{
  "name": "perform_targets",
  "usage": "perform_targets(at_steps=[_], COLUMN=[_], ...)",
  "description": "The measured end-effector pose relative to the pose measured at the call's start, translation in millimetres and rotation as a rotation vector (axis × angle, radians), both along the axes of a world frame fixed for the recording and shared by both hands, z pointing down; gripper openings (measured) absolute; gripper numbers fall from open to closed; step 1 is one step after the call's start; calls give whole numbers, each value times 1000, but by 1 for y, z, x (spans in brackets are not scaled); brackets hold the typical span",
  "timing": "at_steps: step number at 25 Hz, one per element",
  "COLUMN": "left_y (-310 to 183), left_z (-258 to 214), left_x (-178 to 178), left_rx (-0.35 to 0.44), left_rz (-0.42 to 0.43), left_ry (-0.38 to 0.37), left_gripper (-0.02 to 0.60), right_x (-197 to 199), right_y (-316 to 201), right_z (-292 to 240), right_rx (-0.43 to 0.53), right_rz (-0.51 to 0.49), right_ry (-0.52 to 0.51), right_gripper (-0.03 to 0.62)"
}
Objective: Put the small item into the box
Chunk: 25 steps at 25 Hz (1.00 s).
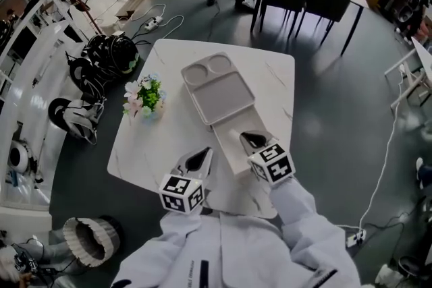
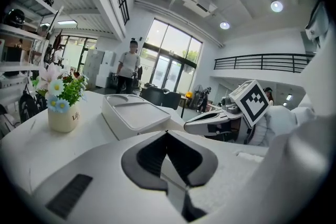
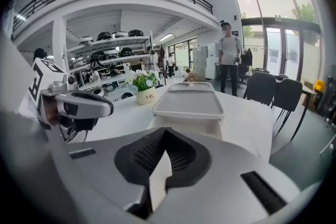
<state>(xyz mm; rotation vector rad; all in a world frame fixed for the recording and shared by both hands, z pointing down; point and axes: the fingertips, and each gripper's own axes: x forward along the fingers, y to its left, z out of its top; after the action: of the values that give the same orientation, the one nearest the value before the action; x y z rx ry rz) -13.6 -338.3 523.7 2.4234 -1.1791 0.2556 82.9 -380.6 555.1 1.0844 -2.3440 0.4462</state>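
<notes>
Both sleeved arms were tucked close to the chest, with the left gripper (image 1: 198, 160) and right gripper (image 1: 253, 139) tilted slightly downward, each with its jaws pressed together. The pale grey rectangular box (image 1: 228, 139) lay just ahead on the white marbled table (image 1: 273, 81), its tray-like lid (image 1: 217, 88) sitting offset toward the far end.

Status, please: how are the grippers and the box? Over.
Both shut: left gripper, right gripper, nothing seen held. Lid slid back, box open; small item not visible. Nearby flower pot stands clear.

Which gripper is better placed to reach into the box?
Right: the right gripper hangs over the open near end of the box; the left gripper sits beside it over the table. Both are shut, no small item visible.
</notes>
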Motion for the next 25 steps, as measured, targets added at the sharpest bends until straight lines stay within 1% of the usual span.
perform_targets(at_steps=[5,9,12,15,25], left_y=[2,3,4,5,7], left_z=[-24,-42,-53,-63,-90], left_x=[-4,-9,-10,-12,-14], left_rx=[68,126,156,183,272], left_rz=[1,-8,-10,-10,-9], left_ry=[5,-2,2,4,22], left_gripper=[-8,-8,-8,-8,-8], right_x=[4,13,20,30,55], right_y=[14,23,28,30,38], right_z=[-29,-51,-68,-82,-119], right_rx=[77,124,160,203,320], right_rz=[40,94,128,160,229], right_ry=[-123,-236,-297,-342,-435], right_gripper=[-6,-6,-6,-6,-6])
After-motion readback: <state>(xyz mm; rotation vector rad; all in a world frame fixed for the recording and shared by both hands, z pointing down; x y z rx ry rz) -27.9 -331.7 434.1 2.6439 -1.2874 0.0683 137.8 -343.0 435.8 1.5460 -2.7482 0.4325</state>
